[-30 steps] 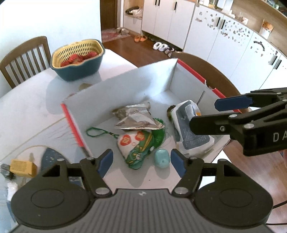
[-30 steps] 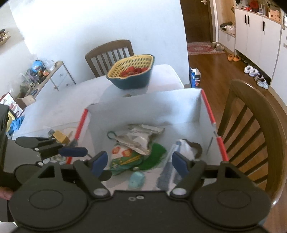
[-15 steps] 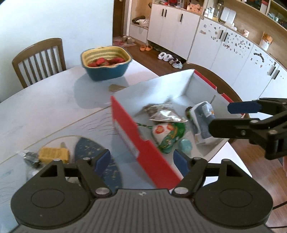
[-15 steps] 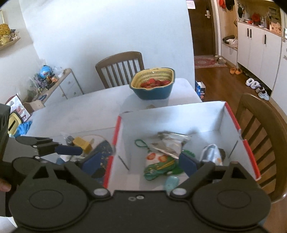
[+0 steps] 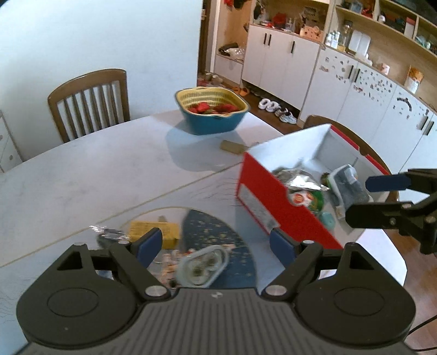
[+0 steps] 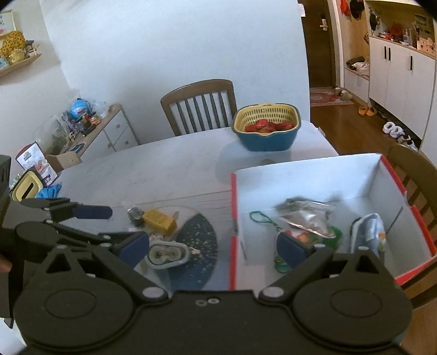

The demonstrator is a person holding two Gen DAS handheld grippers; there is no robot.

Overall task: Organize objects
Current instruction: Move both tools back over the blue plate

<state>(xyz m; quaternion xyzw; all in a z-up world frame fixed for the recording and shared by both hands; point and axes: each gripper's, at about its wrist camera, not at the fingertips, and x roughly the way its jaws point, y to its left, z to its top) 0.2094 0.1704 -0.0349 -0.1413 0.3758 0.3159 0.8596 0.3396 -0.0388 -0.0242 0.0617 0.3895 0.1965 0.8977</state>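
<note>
A: What can't you make out?

B: The small oval container (image 5: 202, 265) near the left gripper (image 5: 215, 243) is smeared; its contents are unreadable. The label (image 5: 255, 207) on the red box (image 5: 275, 202) is too blurred to read.

A: Anything cut off?

B: The right gripper's (image 6: 213, 245) body hides the box's near wall, and the far-right chair (image 6: 418, 174) runs off the edge.

Home dining area opening onto entryway. White table (image 5: 82, 174) standing with wooden slat-back chairs (image 5: 90, 103) around it. Basket (image 6: 267, 131) holding red fruit sitting at table's far edge. White cabinets (image 5: 281, 62) lining wall, cluttered shelves (image 5: 382, 24) running above. Shoes and slippers (image 5: 275, 108) lying on wood floor (image 6: 349, 123). Door (image 6: 318, 46) and small rug (image 6: 327, 98) showing beyond.
</note>
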